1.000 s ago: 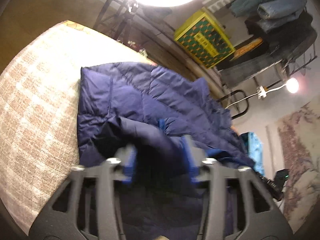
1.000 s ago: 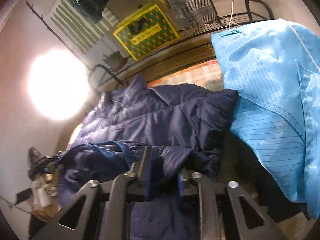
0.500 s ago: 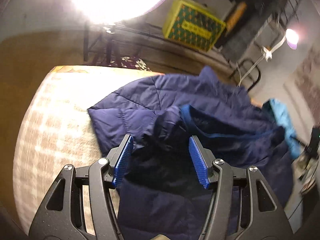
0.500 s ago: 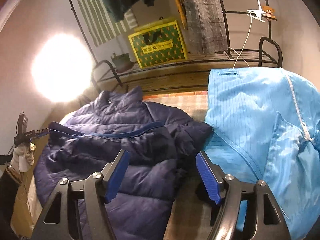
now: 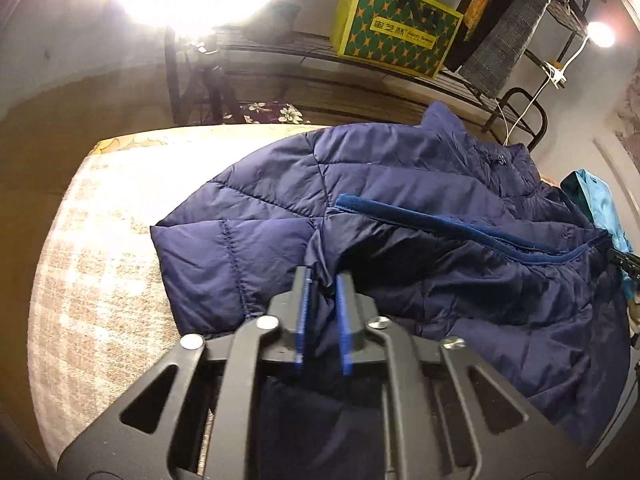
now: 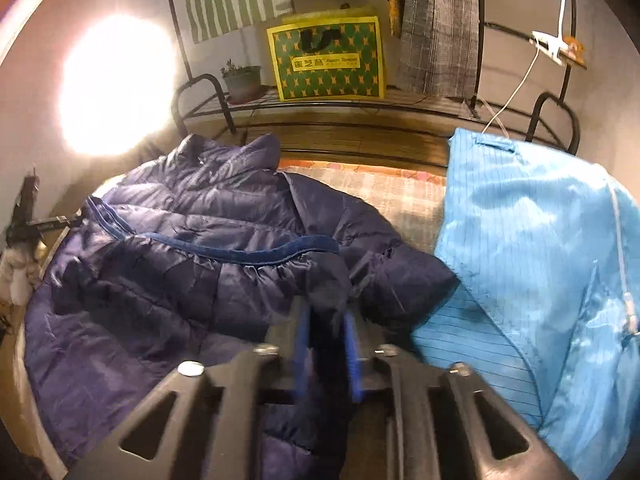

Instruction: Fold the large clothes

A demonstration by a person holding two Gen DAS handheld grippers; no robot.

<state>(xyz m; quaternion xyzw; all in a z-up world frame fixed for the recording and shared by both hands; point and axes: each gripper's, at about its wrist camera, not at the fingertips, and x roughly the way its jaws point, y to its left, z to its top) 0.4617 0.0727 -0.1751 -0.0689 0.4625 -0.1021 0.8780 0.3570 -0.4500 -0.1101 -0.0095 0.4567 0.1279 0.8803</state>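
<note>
The navy jacket (image 5: 400, 216) lies spread on the checked surface (image 5: 100, 248), its blue-trimmed edge folded over; the left tool (image 5: 323, 280) has just closed and pinches a fold near the jacket's left side; the right tool (image 6: 327, 312) has just closed and pinches dark fabric beside the light-blue garment (image 6: 540, 260).
</note>
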